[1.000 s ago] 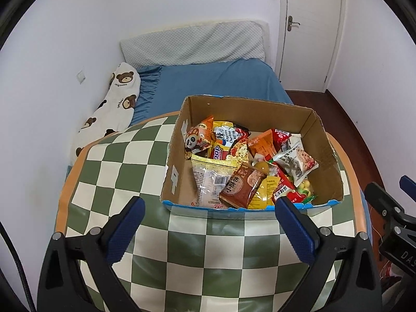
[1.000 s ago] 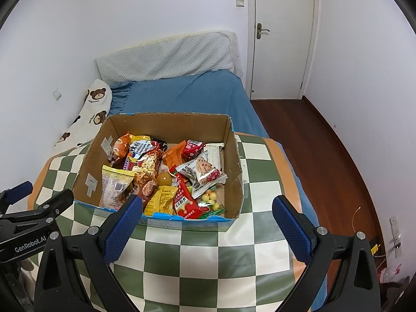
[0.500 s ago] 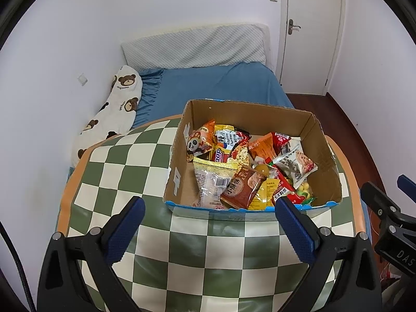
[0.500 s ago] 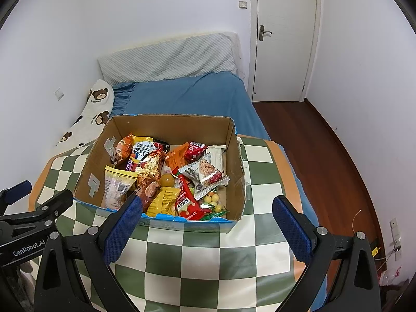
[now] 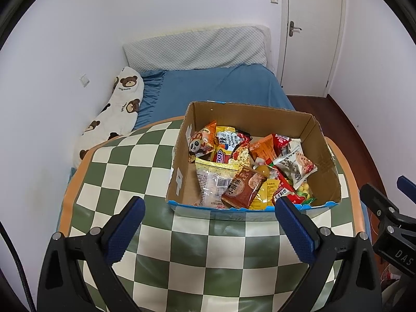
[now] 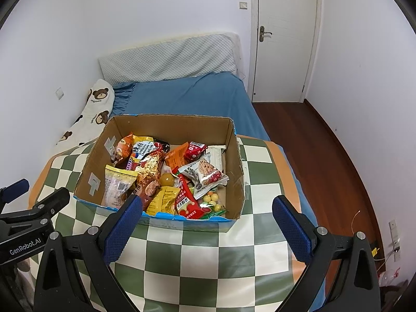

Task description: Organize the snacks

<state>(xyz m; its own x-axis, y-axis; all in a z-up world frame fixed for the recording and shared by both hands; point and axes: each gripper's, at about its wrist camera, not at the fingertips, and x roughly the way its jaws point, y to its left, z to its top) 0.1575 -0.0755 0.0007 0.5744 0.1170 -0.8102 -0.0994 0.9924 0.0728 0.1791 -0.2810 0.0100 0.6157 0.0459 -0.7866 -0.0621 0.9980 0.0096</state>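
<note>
Many snack packets point(image 5: 244, 171) lie heaped in an open cardboard box point(image 5: 306, 127) standing on the green-and-white checked worktop point(image 5: 124, 171). A brown packet point(image 5: 241, 188) leans against the near wall, beside a clear packet point(image 5: 212, 182) and a red packet point(image 6: 187, 204). The left gripper point(image 5: 206, 231) hovers short of the box, fingers point(image 5: 124, 230) spread wide, holding nothing. The right gripper point(image 6: 206, 230) hovers likewise, fingers point(image 6: 292, 230) wide apart and empty. A blue bed point(image 6: 192, 96) lies beyond the worktop.
</note>
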